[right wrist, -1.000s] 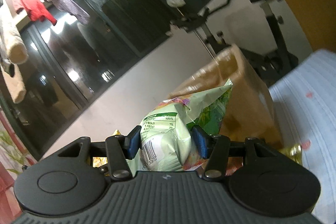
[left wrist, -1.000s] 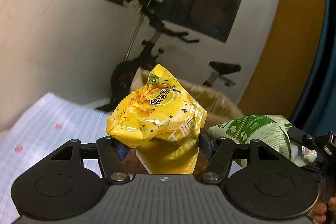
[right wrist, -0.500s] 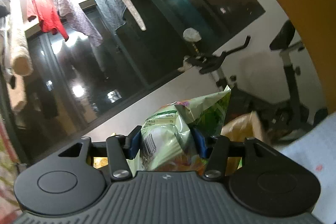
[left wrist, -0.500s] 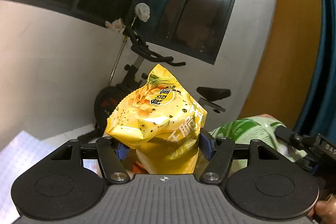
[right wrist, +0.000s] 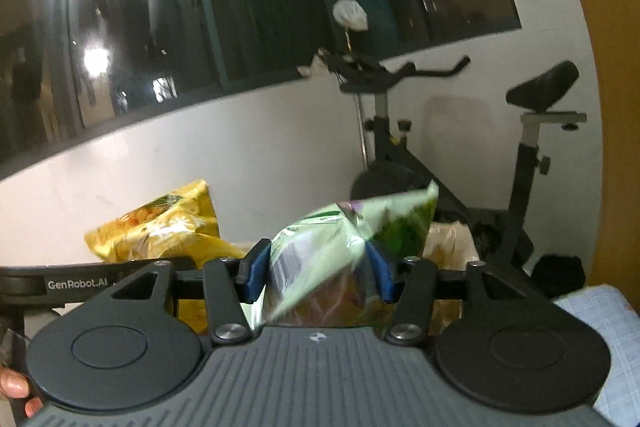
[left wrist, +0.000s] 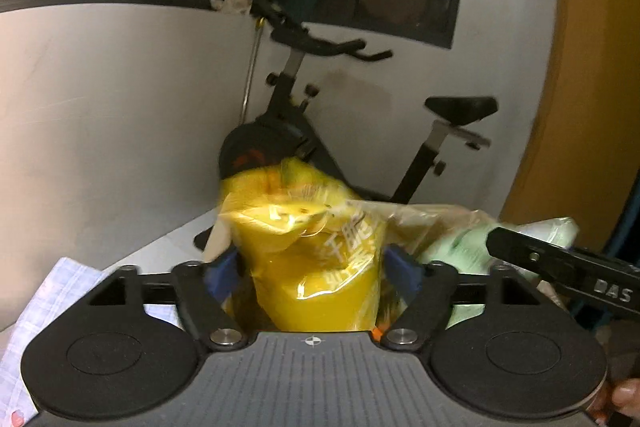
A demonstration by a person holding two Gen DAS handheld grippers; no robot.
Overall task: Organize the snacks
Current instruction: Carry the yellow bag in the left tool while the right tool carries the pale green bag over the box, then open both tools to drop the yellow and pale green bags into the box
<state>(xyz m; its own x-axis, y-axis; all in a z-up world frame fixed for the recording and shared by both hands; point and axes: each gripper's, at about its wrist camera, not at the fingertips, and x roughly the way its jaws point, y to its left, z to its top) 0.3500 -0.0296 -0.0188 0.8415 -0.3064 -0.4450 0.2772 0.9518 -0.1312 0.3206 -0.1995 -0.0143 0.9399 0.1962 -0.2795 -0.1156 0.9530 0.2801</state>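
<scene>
A yellow snack bag (left wrist: 316,267) sits blurred between the fingers of my left gripper (left wrist: 312,267). The jaws are opening and the blue pads (left wrist: 222,269) stand clear of the bag's sides. My right gripper (right wrist: 318,275) is shut on a pale green snack bag (right wrist: 340,251), its jaws just starting to ease open. Each view shows the other tool: the green bag (left wrist: 460,251) lies to the right in the left wrist view, the yellow bag (right wrist: 160,223) to the left in the right wrist view. A brown cardboard box (left wrist: 440,223) sits just beyond both bags.
A black exercise bike (left wrist: 304,131) stands against the white wall behind the box (right wrist: 448,243). A pale checked cloth (left wrist: 60,291) shows at the lower left, and again (right wrist: 612,327) at the lower right. Dark windows run above; an ochre wall is at the right.
Both grippers have moved forward over the box toward the bike. The left jaws have widened and the yellow bag has sunk lower between them. The right view has rolled level, still gripping the green bag.
</scene>
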